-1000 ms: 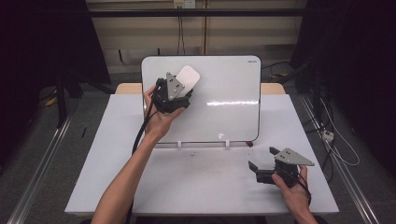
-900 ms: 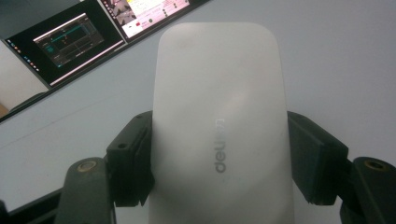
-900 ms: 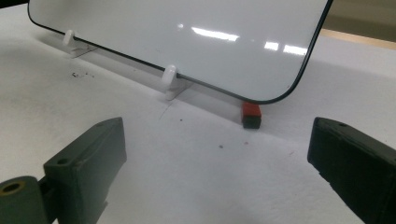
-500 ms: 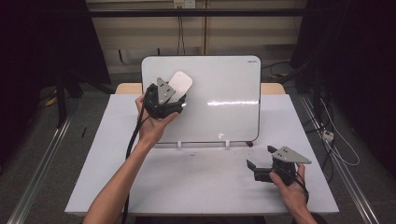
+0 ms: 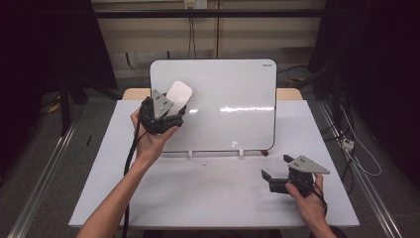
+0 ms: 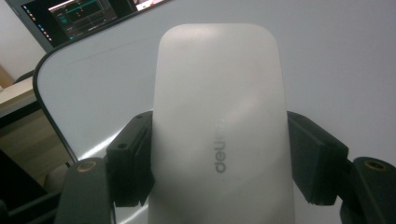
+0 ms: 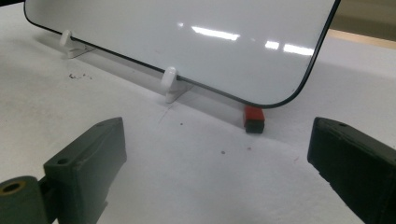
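- My left gripper [image 5: 174, 110] has slid left and slightly down across the whiteboard [image 5: 233, 94] over the last second, and now sits near its upper-left corner.
- Its jaws are clamped on the white eraser [image 6: 219, 126], which lies against the board face; I judge this to be a wiping pass, though I see no marks left to clear.
- My right gripper [image 5: 277, 171] has barely shifted; it rests low on the table [image 5: 208, 193] with jaws spread wide and nothing between them.
- A small red-and-black block [image 7: 254, 119] sits by the board's lower corner.
- The tabletop is white with a few dark specks; the room behind is dim, with cables [image 5: 361, 153] trailing on the floor.
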A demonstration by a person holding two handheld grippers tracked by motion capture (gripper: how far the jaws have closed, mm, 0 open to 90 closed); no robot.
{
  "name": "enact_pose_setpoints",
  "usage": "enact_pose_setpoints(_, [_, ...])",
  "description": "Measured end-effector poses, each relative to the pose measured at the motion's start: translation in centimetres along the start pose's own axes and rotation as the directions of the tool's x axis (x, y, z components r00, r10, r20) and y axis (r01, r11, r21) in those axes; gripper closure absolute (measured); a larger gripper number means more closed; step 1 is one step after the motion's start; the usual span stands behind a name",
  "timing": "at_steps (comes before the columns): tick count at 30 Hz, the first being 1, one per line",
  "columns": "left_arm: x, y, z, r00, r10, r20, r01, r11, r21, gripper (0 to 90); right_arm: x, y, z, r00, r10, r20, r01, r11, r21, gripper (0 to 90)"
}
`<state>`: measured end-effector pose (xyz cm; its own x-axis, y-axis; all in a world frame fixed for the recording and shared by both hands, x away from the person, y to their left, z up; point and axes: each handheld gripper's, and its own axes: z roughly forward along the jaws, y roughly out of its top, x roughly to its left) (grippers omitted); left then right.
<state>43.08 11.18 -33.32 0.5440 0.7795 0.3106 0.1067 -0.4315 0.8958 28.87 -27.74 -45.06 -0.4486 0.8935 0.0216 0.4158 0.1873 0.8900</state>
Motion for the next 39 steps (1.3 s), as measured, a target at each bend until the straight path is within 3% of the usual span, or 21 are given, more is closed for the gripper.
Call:
enact_pose_setpoints(8, [-0.4, -1.2, -1.1, 1.0, -0.003, -0.006, 0.003, 1.0, 0.005, 31.1, -0.5, -0.3, -0.1, 1.0, 0.005, -0.006, -0.005, 1.0, -0.002, 4.4])
enact_pose_setpoints(13, [-1.3, -2.0, -1.8, 0.9997, 0.024, 0.005, -0.024, 0.9991, 0.034, 31.1, -0.5, -0.3, -0.2, 1.0, 0.004, -0.005, -0.004, 1.0, -0.002, 4.4])
enact_pose_setpoints(21, [-1.7, -3.5, -2.0, 0.9999, 0.013, 0.01, -0.014, 0.9982, 0.059, 31.1, -0.3, -0.1, 0.1, 0.9999, -0.004, -0.01, 0.004, 1.0, -0.001, 4.3])
enact_pose_setpoints(29, [-2.2, -4.3, -2.3, 0.9996, 0.027, 0.004, -0.028, 0.9963, 0.081, 31.1, -0.2, 0.1, 0.4, 0.9999, -0.011, -0.012, 0.011, 1.0, 0.0, 4.4])
enact_pose_setpoints(34, [-3.9, -5.5, -1.4, 0.9966, 0.076, 0.033, -0.079, 0.9914, 0.104, 31.1, 0.0, 0.2, 0.4, 0.9998, -0.017, -0.014, 0.017, 1.0, -0.004, 4.4])
enact_pose_setpoints(36, [-4.3, -5.7, -1.2, 0.9946, 0.102, 0.018, -0.103, 0.9901, 0.095, 31.1, 0.2, 0.2, 0.4, 0.9996, -0.021, -0.018, 0.021, 1.0, -0.004, 4.5])
enact_pose_setpoints(39, [-4.3, -5.7, -1.0, 0.9952, 0.096, 0.021, -0.098, 0.9906, 0.096, 31.1, 0.1, 0.2, 0.5, 0.9997, -0.017, -0.018, 0.017, 1.0, -0.002, 4.5])
